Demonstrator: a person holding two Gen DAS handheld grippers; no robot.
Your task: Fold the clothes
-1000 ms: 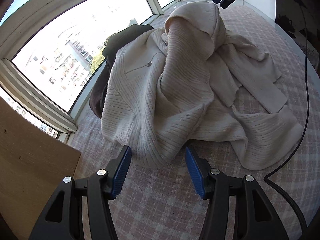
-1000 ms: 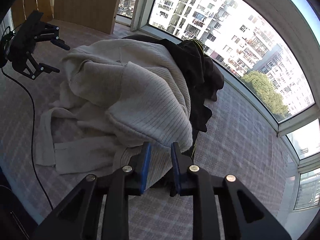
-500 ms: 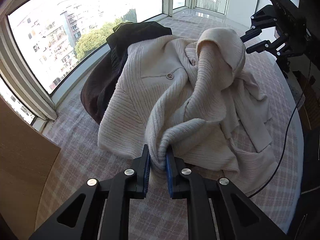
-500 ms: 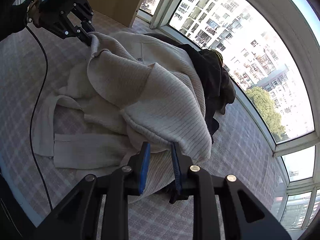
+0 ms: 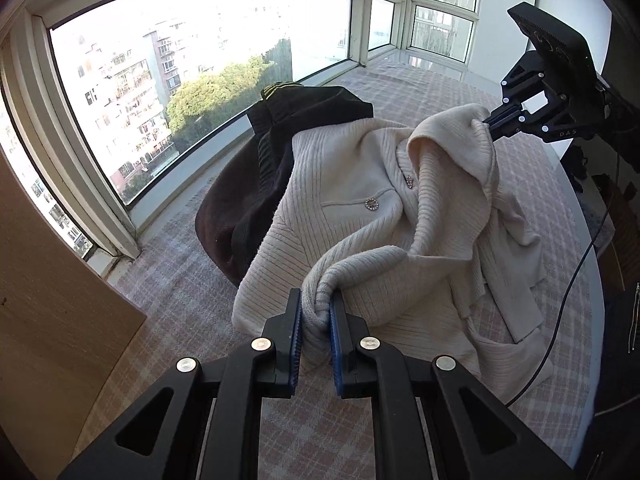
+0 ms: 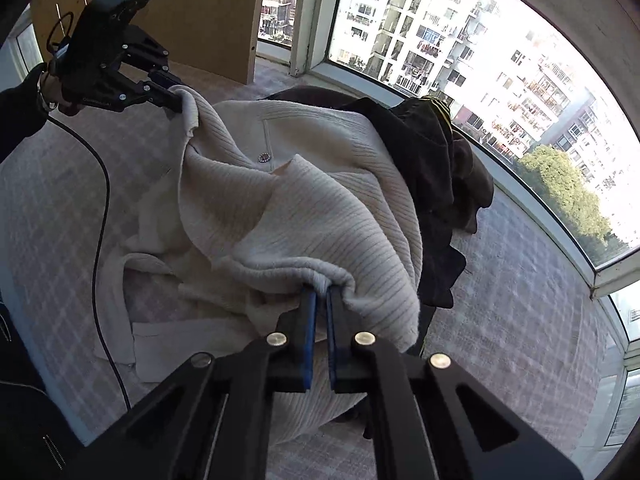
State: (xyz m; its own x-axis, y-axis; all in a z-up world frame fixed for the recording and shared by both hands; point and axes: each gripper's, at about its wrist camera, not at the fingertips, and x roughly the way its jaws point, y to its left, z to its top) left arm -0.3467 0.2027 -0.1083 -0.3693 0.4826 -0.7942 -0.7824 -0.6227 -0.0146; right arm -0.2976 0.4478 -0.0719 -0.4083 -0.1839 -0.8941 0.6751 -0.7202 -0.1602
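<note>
A curved bay window (image 5: pixel 192 92) looks out on apartment blocks and trees, and below it a plaid-covered surface (image 5: pixel 172 280) carries a heap of clothes. A wooden board (image 5: pixel 44 320) stands at the window's end. On the plaid lies a cream ribbed cardigan (image 5: pixel 360 216) with small round buttons, draped partly over a dark garment (image 5: pixel 256 184) that sits between it and the window. In the left wrist view the left gripper (image 5: pixel 315 318) is clamped on a rolled fold of the cardigan's near edge, the blue pads (image 5: pixel 296 332) pressing the knit from both sides; its jaws have just been closing onto that fold. Across the heap, the right gripper (image 5: pixel 494 123) pinches a raised peak of the same cardigan, so the cloth hangs stretched between the two. In the right wrist view the right gripper (image 6: pixel 321 304) has its jaws nearly together on a thick hem of the cardigan (image 6: pixel 320 216), having just been closing, with knit between the pads. The left gripper (image 6: pixel 170 96) shows there too, held by a dark-sleeved hand (image 6: pixel 52 92) and gripping the far corner. A black cable (image 6: pixel 102 208) trails from it over the plaid.
</note>
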